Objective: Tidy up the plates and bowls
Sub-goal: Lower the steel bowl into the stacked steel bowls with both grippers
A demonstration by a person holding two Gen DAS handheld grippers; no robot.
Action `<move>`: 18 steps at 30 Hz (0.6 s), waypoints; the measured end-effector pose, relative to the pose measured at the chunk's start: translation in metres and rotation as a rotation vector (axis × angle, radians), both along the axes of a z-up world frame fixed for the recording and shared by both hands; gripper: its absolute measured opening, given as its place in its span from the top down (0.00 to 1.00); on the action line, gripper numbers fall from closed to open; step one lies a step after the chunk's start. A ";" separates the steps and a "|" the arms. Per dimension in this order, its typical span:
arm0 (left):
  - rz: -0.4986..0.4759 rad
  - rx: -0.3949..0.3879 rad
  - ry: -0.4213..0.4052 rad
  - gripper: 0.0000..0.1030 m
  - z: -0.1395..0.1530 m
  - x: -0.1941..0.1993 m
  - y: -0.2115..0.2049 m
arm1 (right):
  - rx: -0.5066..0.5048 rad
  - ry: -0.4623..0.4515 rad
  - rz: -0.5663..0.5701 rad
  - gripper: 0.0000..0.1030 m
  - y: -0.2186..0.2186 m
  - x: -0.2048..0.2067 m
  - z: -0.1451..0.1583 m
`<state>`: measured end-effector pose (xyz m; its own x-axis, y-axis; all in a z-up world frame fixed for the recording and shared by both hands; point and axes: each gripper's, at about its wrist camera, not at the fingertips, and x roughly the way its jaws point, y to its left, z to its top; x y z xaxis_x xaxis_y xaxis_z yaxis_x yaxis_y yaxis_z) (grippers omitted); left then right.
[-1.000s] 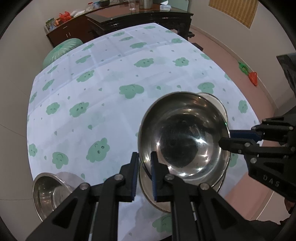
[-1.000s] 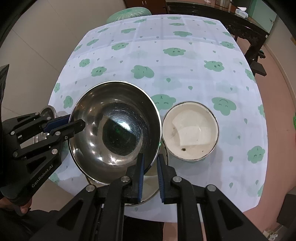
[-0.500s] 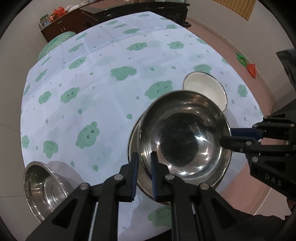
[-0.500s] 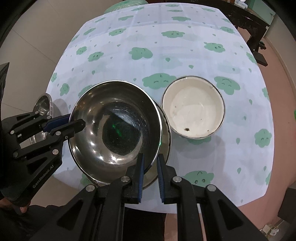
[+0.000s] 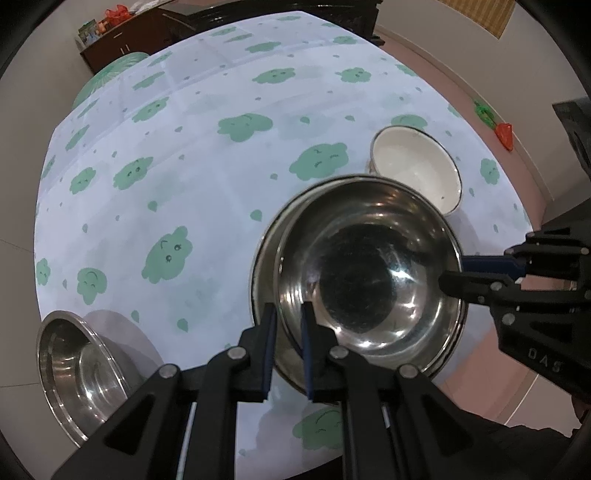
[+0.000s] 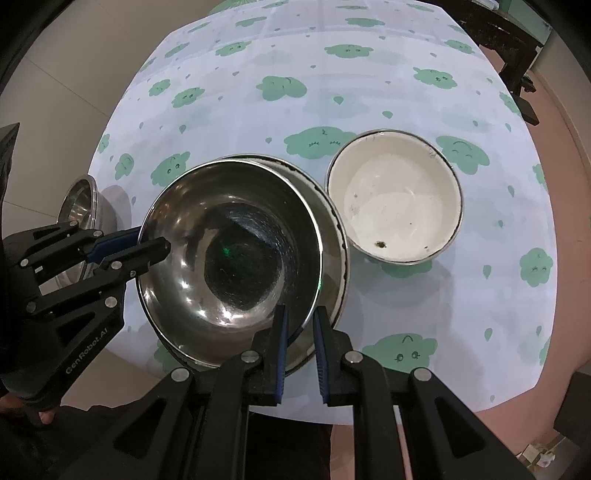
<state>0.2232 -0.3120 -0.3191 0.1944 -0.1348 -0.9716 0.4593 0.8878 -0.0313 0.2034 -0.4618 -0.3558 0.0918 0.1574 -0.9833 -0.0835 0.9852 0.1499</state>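
A large steel bowl [image 5: 369, 266] [image 6: 229, 254] is held by both grippers on opposite sides of its rim. My left gripper [image 5: 287, 314] is shut on its near rim; it also shows in the right wrist view [image 6: 147, 247]. My right gripper [image 6: 298, 317] is shut on the other side of the rim; it also shows in the left wrist view [image 5: 454, 275]. The bowl hangs just over a wider steel dish [image 6: 332, 240] [image 5: 264, 258] on the table. A white enamel bowl [image 6: 395, 199] [image 5: 417, 166] stands to the right of it. A small steel bowl [image 5: 77, 369] [image 6: 79, 199] sits at the table's left edge.
The round table [image 5: 207, 155] has a pale cloth with green cloud prints. A dark wooden cabinet [image 5: 122, 33] and a green stool [image 5: 107, 74] stand beyond the far edge. Another dark piece of furniture [image 6: 513, 40] stands at the far right.
Both grippers have carried the large bowl back toward the near table edge and lower, over the wide dish. The white bowl has come out from behind it.
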 end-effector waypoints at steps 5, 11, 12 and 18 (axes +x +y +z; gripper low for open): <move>-0.001 0.006 0.013 0.91 -0.006 0.002 0.001 | -0.004 0.007 0.006 0.85 0.001 0.002 -0.003; 0.003 0.004 0.022 0.91 -0.009 0.005 0.002 | -0.005 0.011 0.006 0.85 0.001 0.004 -0.005; 0.003 0.004 0.022 0.91 -0.010 0.005 0.002 | -0.004 0.012 0.004 0.85 0.001 0.004 -0.005; 0.010 0.003 0.029 0.91 -0.012 0.006 0.001 | -0.005 0.016 0.006 0.85 0.001 0.006 -0.006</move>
